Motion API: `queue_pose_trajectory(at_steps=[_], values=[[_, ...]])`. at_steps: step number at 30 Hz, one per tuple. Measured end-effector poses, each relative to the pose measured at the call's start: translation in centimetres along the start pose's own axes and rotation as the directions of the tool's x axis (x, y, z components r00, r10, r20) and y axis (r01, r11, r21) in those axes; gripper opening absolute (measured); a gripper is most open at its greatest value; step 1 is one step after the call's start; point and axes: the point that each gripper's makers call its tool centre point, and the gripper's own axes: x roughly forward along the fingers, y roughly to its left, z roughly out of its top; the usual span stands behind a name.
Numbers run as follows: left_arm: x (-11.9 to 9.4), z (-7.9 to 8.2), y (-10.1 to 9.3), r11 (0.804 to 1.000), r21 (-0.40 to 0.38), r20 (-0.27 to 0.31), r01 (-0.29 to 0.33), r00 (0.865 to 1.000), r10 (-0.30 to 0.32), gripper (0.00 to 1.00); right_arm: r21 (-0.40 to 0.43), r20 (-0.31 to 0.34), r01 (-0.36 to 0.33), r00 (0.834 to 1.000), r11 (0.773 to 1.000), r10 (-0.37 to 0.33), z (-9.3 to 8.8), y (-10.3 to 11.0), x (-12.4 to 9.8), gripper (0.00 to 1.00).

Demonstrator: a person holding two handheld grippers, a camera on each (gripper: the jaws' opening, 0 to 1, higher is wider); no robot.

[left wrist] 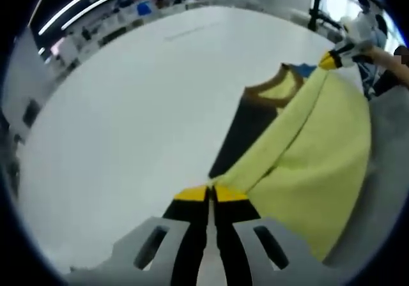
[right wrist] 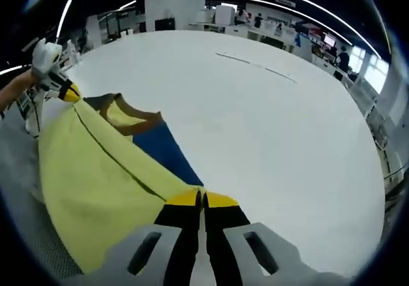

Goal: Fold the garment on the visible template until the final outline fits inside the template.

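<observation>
Yellow garment point(left wrist: 307, 165) hangs stretched over the white table point(left wrist: 128, 126), each claw point(left wrist: 210, 193) point(right wrist: 202, 198) pinching an edge

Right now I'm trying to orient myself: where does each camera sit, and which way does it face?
Left gripper view: rides the left hand-held gripper, facing along the stretched yellow garment to the right hand-held gripper and a forearm.
Right gripper view: rides the right hand-held gripper, facing back along the garment to the left one.
Shared: garment, white table, both grippers.

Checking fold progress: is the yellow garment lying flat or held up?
Held up: both the left gripper and right gripper are shut on the yellow garment, stretched between them above the white table.
</observation>
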Motion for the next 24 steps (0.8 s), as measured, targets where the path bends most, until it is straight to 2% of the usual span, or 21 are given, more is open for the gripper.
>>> queue_pose_trajectory(at_steps=[5, 9, 13, 17, 20, 24], values=[[0.0, 0.0, 0.1, 1.000, 0.016, 0.009, -0.002, 1.000, 0.002, 0.00, 0.018, 0.008, 0.000, 1.000, 1.000, 0.000, 0.0, 0.1, 0.0, 0.03], [-0.1, 0.1, 0.0, 0.999, 0.041, 0.007, -0.003, 1.000, 0.003, 0.00, -0.011, 0.001, 0.017, 1.000, 1.000, -0.017, 0.2, 0.1, -0.1, 0.04], [-0.3, 0.2, 0.2, 0.999, 0.054, 0.012, -0.009, 1.000, 0.009, 0.01, 0.006, 0.005, 0.017, 1.000, 1.000, -0.017, 0.4, -0.3, -0.4, 0.11], [-0.7, 0.3, 0.7, 0.998, 0.054, 0.016, -0.021, 1.000, 0.021, 0.06, 0.009, 0.009, 0.016, 1.000, 1.000, -0.016, 0.3, -0.3, -0.7, 0.12], [-1.3, 0.6, 1.0, 0.998, 0.059, 0.031, -0.038, 0.999, 0.036, 0.10, 0.001, 0.017, 0.020, 1.000, 1.000, -0.020, 0.7, -0.3, -1.1, 0.14], [-2.3, 1.2, 1.3, 0.996, 0.077, 0.058, -0.054, 0.997, 0.050, 0.08, -0.018, 0.048, 0.015, 0.999, 1.000, -0.014, 1.7, 0.0, -1.8, 0.16]])
